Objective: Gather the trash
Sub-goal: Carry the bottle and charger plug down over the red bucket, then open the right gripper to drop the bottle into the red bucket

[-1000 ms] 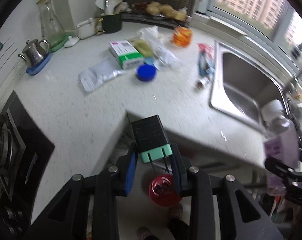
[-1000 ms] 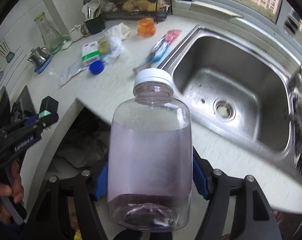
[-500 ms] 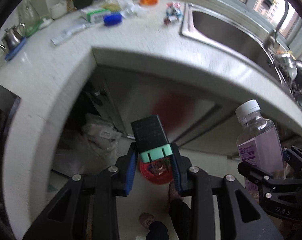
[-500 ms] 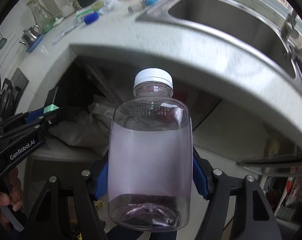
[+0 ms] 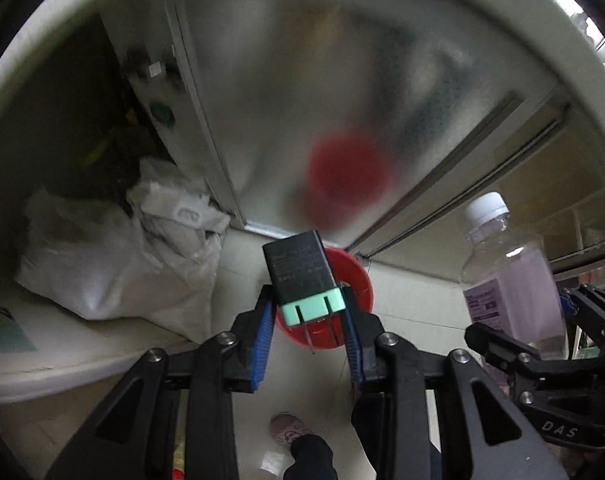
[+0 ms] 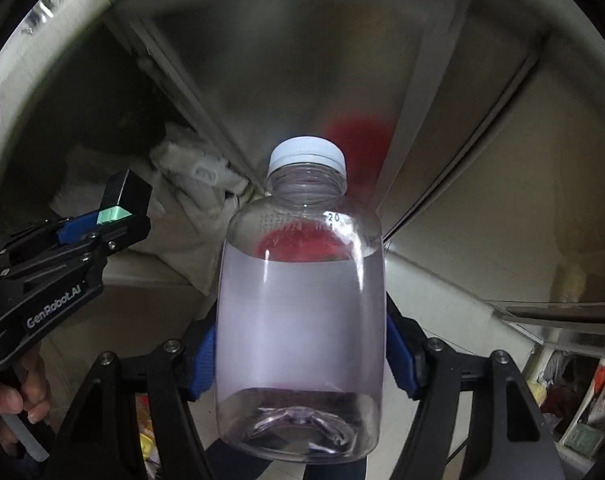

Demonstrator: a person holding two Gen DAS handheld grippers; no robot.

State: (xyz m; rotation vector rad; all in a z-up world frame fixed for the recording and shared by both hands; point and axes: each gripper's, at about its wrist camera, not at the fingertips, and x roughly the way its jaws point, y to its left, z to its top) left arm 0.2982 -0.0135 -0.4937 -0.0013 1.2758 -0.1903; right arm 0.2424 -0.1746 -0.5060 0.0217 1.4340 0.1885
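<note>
- You can read "GenRobot.AI" in white on the black left gripper (image 6: 122, 216).
- "DAS" shows on the black right gripper (image 5: 550, 320).
- A "20" sits on your clear plastic bottle (image 6: 302, 300); the rest of the print's too blurry.

Left gripper (image 5: 308, 312): pointing steeply down, jaws narrow, clamped. Right gripper (image 6: 300, 344): pointing down, jaws wide, clamped.

The charger (image 5: 300, 270) is a black block with a mint-green end and two thin metal prongs, tilted with the prongs toward the camera, held clamped over the red bin (image 5: 352, 280) on the pale floor. The bottle (image 6: 300, 312) is clear plastic with a white cap, upright, with a pale lilac label band round its middle, gripped at its sides.
</note>
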